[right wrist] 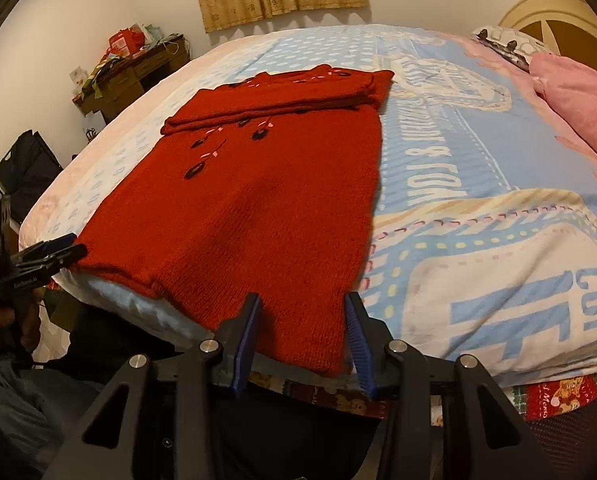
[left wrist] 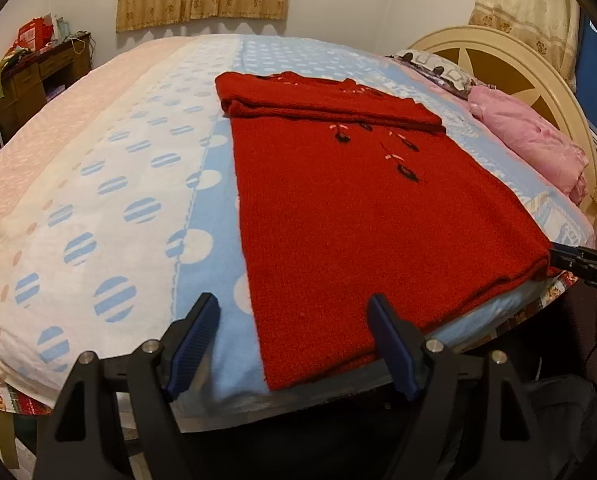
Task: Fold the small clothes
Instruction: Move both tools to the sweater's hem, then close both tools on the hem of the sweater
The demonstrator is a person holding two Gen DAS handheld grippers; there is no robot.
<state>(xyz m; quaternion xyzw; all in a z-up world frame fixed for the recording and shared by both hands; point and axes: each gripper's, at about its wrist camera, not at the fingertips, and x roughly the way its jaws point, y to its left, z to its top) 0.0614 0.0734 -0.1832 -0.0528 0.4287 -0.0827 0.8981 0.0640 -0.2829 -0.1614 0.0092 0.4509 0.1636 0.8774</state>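
Note:
A red knitted sweater with dark flower embroidery lies flat on the bed, its sleeves folded across the top. It also shows in the right wrist view. My left gripper is open at the bed's near edge, its jaws astride the sweater's lower left corner. My right gripper is open, its jaws astride the sweater's lower right corner. The right gripper shows at the right edge of the left wrist view, touching the hem. The left gripper shows at the left of the right wrist view.
The bed has a blue and white spotted cover. A pink quilt and pillow lie by the cream headboard. A cluttered wooden desk stands by the far wall. A black bag stands beside the bed.

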